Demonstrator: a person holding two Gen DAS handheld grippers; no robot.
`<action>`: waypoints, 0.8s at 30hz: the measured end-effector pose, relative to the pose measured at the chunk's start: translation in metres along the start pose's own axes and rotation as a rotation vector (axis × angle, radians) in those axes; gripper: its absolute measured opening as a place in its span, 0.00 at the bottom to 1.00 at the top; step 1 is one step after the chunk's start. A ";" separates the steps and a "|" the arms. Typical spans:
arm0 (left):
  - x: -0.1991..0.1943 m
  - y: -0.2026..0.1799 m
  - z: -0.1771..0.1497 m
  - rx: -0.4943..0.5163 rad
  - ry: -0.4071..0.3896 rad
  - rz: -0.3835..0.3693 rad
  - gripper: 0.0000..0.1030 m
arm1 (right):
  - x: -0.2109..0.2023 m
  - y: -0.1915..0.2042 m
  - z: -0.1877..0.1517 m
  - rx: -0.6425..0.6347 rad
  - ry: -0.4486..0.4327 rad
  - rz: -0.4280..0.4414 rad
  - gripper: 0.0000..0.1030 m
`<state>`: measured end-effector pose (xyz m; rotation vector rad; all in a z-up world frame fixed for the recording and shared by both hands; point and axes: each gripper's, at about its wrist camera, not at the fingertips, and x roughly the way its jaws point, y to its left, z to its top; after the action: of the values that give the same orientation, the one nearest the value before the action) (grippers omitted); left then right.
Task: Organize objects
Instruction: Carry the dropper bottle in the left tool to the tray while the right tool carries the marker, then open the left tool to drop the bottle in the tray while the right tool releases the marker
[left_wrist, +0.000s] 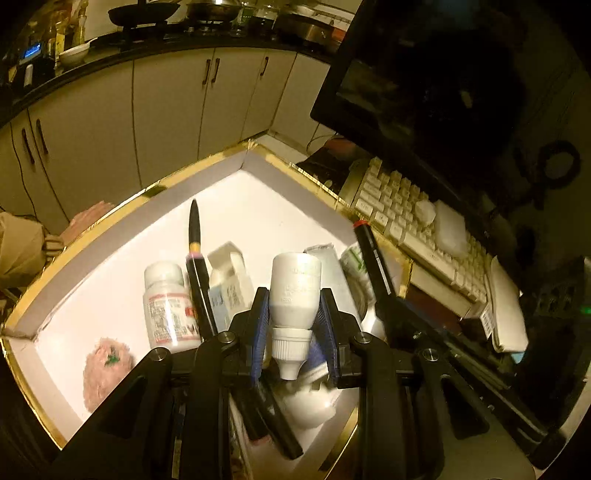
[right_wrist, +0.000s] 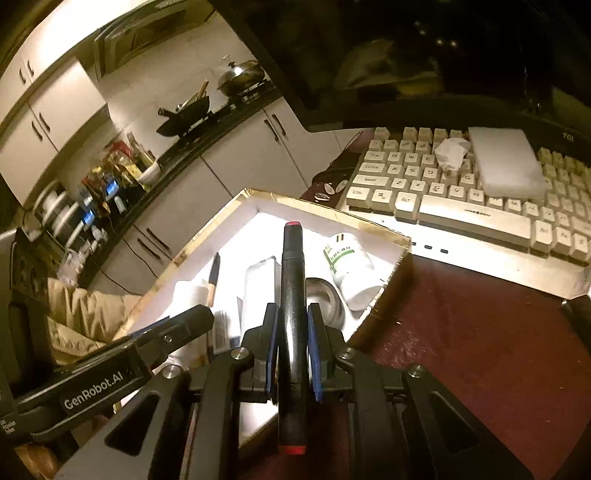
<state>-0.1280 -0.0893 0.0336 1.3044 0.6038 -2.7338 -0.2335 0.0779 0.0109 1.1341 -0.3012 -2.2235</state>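
My left gripper (left_wrist: 294, 314) is shut on a small white dropper bottle (left_wrist: 294, 291), held cap toward the camera above the gold-rimmed white box (left_wrist: 122, 206). My right gripper (right_wrist: 291, 325) is shut on a black marker with red ends (right_wrist: 292, 295), held over the box's near right side; the marker also shows in the left wrist view (left_wrist: 373, 258). In the box lie a white pill bottle with a red label (left_wrist: 168, 306), a black pen (left_wrist: 194, 229), a small white carton (left_wrist: 229, 280), a pink fuzzy ball (left_wrist: 105, 369) and a green-labelled white bottle (right_wrist: 349, 266).
A white keyboard (right_wrist: 461, 192) with a crumpled tissue (right_wrist: 451, 153) and a white block (right_wrist: 506, 162) on it lies right of the box on a dark red table (right_wrist: 461, 350). A dark monitor (left_wrist: 406, 74) stands behind. Kitchen cabinets (left_wrist: 166, 110) are beyond the box.
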 end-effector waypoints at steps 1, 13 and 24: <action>0.001 0.000 0.003 -0.005 0.000 -0.002 0.25 | 0.001 0.000 0.001 0.006 -0.005 0.009 0.13; 0.033 0.005 0.011 -0.035 0.035 -0.001 0.25 | 0.019 -0.003 0.004 0.023 -0.011 0.021 0.13; 0.032 0.004 0.009 -0.031 0.016 -0.011 0.25 | 0.024 -0.006 0.002 0.014 -0.008 0.022 0.14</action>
<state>-0.1547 -0.0926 0.0133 1.3209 0.6533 -2.7139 -0.2486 0.0676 -0.0062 1.1242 -0.3323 -2.2103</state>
